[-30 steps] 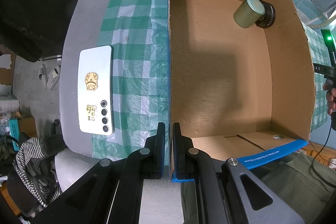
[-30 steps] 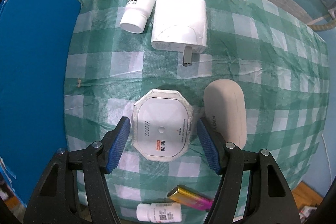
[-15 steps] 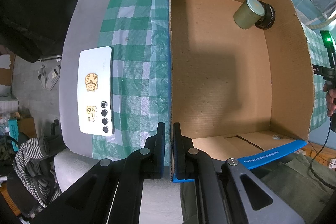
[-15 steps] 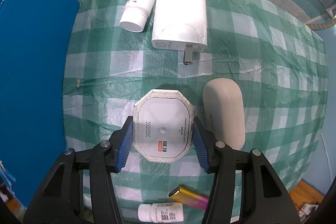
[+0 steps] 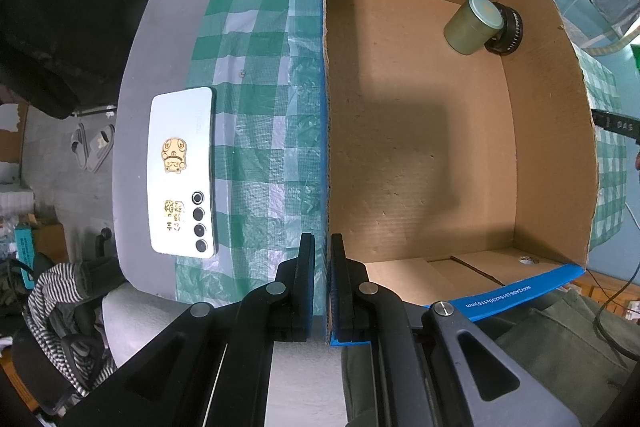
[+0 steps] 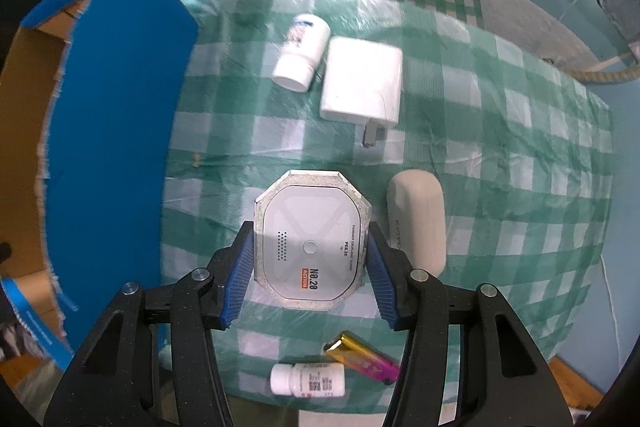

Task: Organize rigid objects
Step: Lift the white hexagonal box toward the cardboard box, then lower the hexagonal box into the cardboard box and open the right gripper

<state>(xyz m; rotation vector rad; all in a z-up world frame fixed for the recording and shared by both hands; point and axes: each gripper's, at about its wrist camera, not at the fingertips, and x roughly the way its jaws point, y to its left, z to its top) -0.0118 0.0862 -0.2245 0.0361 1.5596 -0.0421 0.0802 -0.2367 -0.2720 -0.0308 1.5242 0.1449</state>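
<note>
Two grippers are engaged. The left gripper (image 5: 322, 287) is clamped on the near wall of the cardboard box (image 5: 326, 155), steadying it; a green tin (image 5: 472, 25) and a black lens (image 5: 506, 33) lie in its far right corner. The right gripper (image 6: 310, 263) grips the octagonal white case (image 6: 312, 243) by its two side edges, apparently raised just above the checked cloth (image 6: 500, 131). Judged step: transfer into the box at left. Keep the case level, clear the blue wall (image 6: 116, 131) before lowering, and avoid the grey pouch (image 6: 418, 219) just beside it on the right
</note>
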